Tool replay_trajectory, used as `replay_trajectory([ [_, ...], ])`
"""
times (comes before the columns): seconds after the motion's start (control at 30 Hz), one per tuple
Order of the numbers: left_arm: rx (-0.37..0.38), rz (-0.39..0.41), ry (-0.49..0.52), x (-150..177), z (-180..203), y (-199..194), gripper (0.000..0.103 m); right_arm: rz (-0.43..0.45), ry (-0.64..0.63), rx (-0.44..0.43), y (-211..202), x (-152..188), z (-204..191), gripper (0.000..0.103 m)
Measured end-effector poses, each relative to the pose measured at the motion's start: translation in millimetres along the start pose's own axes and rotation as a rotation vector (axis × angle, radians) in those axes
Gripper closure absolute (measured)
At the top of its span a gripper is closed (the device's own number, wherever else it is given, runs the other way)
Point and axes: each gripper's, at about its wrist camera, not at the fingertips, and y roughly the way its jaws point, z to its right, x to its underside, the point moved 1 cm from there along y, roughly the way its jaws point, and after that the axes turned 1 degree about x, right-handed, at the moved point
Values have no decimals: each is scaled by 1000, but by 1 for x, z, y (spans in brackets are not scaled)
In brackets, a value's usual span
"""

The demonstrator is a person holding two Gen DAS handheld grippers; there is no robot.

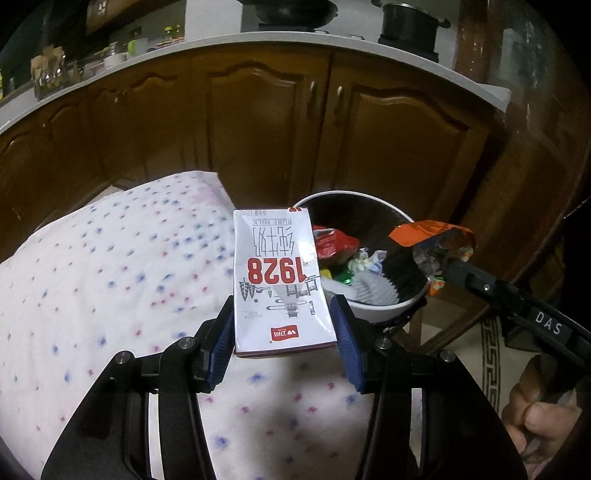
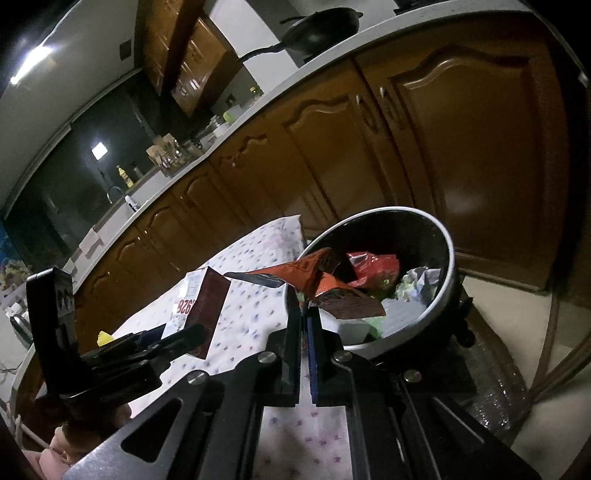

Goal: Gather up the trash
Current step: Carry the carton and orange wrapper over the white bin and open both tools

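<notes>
My left gripper (image 1: 282, 314) is shut on a white milk carton (image 1: 282, 280) marked 1928 and holds it above the dotted tablecloth (image 1: 110, 277), left of the bin. The carton also shows in the right wrist view (image 2: 201, 310). My right gripper (image 2: 304, 306) is shut on an orange snack wrapper (image 2: 314, 277) at the near rim of the round trash bin (image 2: 448, 258). In the left wrist view the wrapper (image 1: 436, 240) hangs over the bin's right rim (image 1: 380, 310). The bin holds red wrappers and crumpled paper.
Brown kitchen cabinets (image 1: 258, 122) stand behind the table under a white counter with a wok (image 2: 321, 26) and a pot (image 1: 410, 26). The bin sits at the table's right edge. A small yellow object (image 2: 105, 338) lies on the table behind the left gripper.
</notes>
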Motion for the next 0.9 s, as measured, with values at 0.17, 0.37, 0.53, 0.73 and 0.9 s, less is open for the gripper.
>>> replay_trajectory([
  [0.17, 13, 2, 23, -10, 13, 8, 54, -4, 15, 16, 4, -6, 10, 100],
  [0.37, 26, -14, 41, -26, 26, 25, 54, -25, 5, 43, 12, -17, 19, 100],
  [0.53, 37, -45, 53, -36, 32, 42, 54, -70, -6, 71, 27, -27, 26, 100],
  [0.73, 60, -93, 68, -44, 37, 63, 54, -108, -9, 93, 43, -37, 35, 100],
  [0.9, 66, -139, 92, -47, 42, 80, 54, -139, -13, 111, 55, -44, 43, 100],
])
